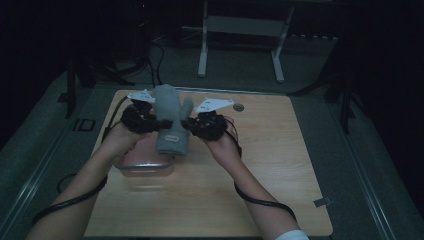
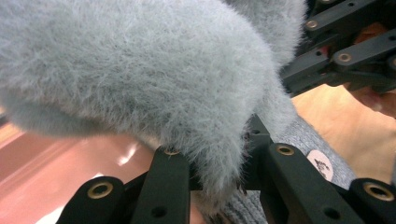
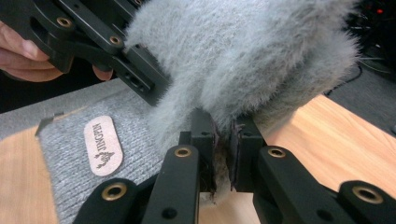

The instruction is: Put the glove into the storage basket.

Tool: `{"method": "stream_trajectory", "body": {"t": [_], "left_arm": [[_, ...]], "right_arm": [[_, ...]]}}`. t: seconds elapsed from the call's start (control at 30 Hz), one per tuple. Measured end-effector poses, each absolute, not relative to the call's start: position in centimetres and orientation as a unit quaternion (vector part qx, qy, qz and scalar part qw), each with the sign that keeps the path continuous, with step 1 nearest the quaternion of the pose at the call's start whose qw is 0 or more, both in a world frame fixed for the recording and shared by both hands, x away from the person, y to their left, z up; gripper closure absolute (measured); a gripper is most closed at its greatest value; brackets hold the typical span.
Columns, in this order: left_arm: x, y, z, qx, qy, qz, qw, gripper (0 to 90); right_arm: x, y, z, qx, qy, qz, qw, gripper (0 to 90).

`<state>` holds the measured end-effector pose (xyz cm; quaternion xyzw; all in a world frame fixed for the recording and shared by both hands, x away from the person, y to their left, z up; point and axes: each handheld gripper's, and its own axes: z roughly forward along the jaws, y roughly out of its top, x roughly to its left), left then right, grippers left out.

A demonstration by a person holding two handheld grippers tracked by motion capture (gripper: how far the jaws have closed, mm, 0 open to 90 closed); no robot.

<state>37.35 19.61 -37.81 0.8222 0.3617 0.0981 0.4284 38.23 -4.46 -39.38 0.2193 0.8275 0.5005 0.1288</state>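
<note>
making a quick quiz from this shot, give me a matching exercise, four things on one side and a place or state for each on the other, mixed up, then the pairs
Things
1. grey mitten
2. pink container
3. left gripper
4. oval label

Places or states
A. on the mitten's knitted cuff
B. held up between both grippers, over the table
C. on the table, below the mitten's cuff, by the person's left hand
D. shut on the mitten's fluffy edge, on the side away from the right gripper

Pairs: 1-B, 2-C, 3-D, 4-A
</note>
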Motion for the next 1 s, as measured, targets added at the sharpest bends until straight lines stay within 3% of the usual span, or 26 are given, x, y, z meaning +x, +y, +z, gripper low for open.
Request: {"method": "stream_trajectory", "body": {"t": [0.17,0.4,0.7,1.0], "left_arm": [[37.7,22.5,-38.6,0.821,0.385,0.104,0.410,78.0],[38.8,25.3,-42.4,0.815,0.423,0.079,0.388,77.9],[40.5,24.5,-47.4,0.814,0.468,0.053,0.339,77.7],[42.4,23.6,-49.6,0.814,0.505,0.027,0.287,77.1]], "right_arm": [[39.3,-0.9,-39.9,0.218,0.832,0.497,0.116,82.9],[40.6,3.1,-43.3,0.224,0.848,0.470,0.096,82.9],[42.6,4.9,-47.8,0.254,0.879,0.397,0.074,82.8],[43.9,5.8,-50.1,0.275,0.895,0.344,0.065,81.8]]}}
